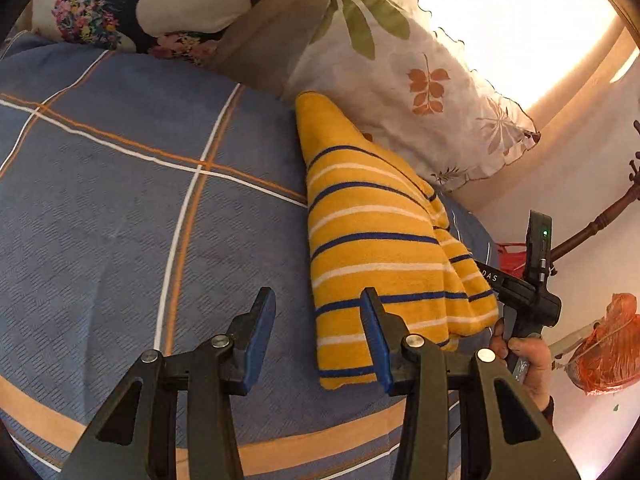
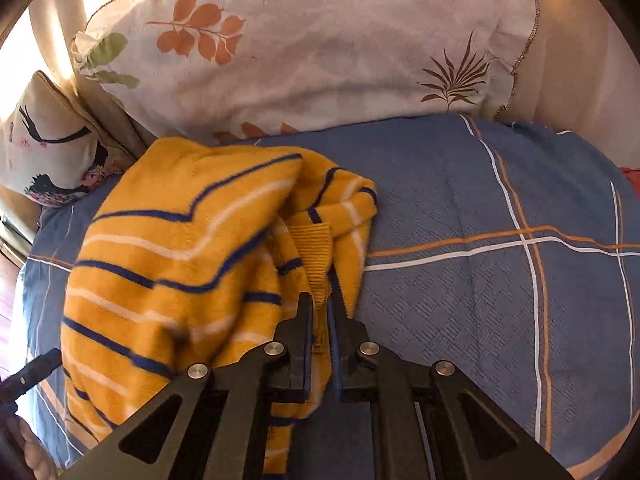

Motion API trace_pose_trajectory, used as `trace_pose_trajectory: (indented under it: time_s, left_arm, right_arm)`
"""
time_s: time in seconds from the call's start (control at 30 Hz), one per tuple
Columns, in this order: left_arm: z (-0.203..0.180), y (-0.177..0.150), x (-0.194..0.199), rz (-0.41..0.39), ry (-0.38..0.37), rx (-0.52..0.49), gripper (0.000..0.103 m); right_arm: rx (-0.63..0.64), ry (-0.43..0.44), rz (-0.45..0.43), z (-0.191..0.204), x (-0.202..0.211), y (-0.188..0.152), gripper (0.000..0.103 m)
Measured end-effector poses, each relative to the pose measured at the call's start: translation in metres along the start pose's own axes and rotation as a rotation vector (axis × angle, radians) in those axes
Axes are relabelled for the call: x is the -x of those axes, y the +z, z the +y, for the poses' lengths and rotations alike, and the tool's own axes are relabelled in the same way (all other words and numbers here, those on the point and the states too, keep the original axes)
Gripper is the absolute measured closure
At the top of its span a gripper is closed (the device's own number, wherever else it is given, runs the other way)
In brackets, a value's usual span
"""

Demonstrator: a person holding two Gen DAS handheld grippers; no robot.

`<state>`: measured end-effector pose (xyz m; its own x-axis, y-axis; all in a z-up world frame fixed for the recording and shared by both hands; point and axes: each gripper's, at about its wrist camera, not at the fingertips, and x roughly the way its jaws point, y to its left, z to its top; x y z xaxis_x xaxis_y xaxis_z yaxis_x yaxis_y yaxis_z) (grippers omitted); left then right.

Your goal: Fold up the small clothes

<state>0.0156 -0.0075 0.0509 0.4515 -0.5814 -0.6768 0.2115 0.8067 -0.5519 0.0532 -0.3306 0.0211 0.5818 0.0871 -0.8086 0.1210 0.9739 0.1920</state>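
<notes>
The yellow striped garment (image 1: 376, 248) lies partly folded on the blue checked bedspread (image 1: 120, 208), a long bundle with navy and white stripes, its far end close against the leaf-print pillow (image 1: 404, 92). From my right claw's camera the same garment (image 2: 172, 264) looks bunched, with a ribbed yellow hem (image 2: 316, 256) running down into my right claw (image 2: 320, 312), whose jaws are pressed together on that hem. My left claw (image 1: 318, 312) stands with its jaws apart and nothing between them; its right blue pad (image 1: 374, 332) overlaps the near edge of the garment in view, though I cannot tell whether it touches. My right hand (image 1: 524, 360) grips its tool at the garment's near right corner.

Behind the garment the leaf-print pillow leans on the beige headboard (image 1: 256, 36), and beside it sits a second pillow with a black-and-floral print (image 1: 120, 4). Past the bed's right edge stand a dark wooden coat stand (image 1: 592, 228) and an orange mesh bag (image 1: 612, 344). The bedspread to the garment's left lies bare, crossed by white and orange lines.
</notes>
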Motion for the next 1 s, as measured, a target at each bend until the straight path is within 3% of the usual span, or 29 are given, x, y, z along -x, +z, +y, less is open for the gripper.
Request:
trace_pose_trajectory:
  time_s: [0.13, 0.2, 0.23, 0.27, 0.33, 0.5, 0.57, 0.6, 0.63, 0.7, 0.73, 0.93, 1.0]
  left_arm:
    - [-0.013, 0.01, -0.004, -0.032, 0.023, -0.049, 0.049]
    - [-0.012, 0.018, -0.009, -0.039, 0.025, -0.059, 0.037]
    - [-0.01, 0.023, -0.015, -0.034, 0.02, -0.065, 0.033]
    - [-0.008, 0.029, -0.023, -0.02, 0.015, -0.07, 0.031]
    - [-0.002, 0.038, -0.04, 0.026, -0.018, -0.064, 0.03]
    - [-0.007, 0.055, -0.087, 0.148, -0.206, -0.004, 0.023]
    - [-0.012, 0.053, -0.096, 0.152, -0.186, 0.008, 0.023]
    - [-0.014, 0.053, -0.095, 0.143, -0.187, 0.011, 0.028]
    - [-0.016, 0.053, -0.09, 0.126, -0.19, 0.01, 0.032]
    - [-0.02, 0.057, -0.072, 0.092, -0.2, -0.006, 0.047]
    - [-0.022, 0.06, -0.062, 0.076, -0.198, -0.017, 0.048]
    - [-0.029, 0.069, -0.011, -0.018, -0.095, -0.094, 0.048]
    - [-0.021, 0.062, -0.015, 0.009, 0.019, -0.09, 0.045]
  right_arm:
    - [-0.082, 0.038, -0.05, -0.03, 0.014, -0.001, 0.092]
    - [-0.154, 0.133, -0.071, -0.046, 0.017, -0.005, 0.066]
    - [-0.189, 0.194, -0.078, -0.052, 0.018, -0.004, 0.034]
    - [-0.216, 0.247, -0.087, -0.055, 0.018, -0.004, 0.019]
    - [-0.256, 0.298, -0.08, -0.059, 0.014, -0.004, 0.018]
    - [-0.285, 0.335, 0.0, -0.053, -0.023, 0.003, 0.018]
    - [-0.298, 0.356, -0.004, -0.044, -0.032, 0.002, 0.024]
    - [-0.281, 0.364, -0.007, -0.036, -0.033, 0.004, 0.034]
    - [-0.274, 0.401, 0.014, -0.027, -0.038, 0.006, 0.057]
    - [-0.272, 0.411, -0.005, -0.013, -0.031, 0.01, 0.062]
    - [-0.248, 0.423, -0.024, -0.005, -0.026, 0.013, 0.065]
    - [-0.149, 0.513, -0.147, 0.029, 0.009, 0.017, 0.07]
    - [-0.148, 0.487, -0.143, 0.026, 0.003, 0.01, 0.07]
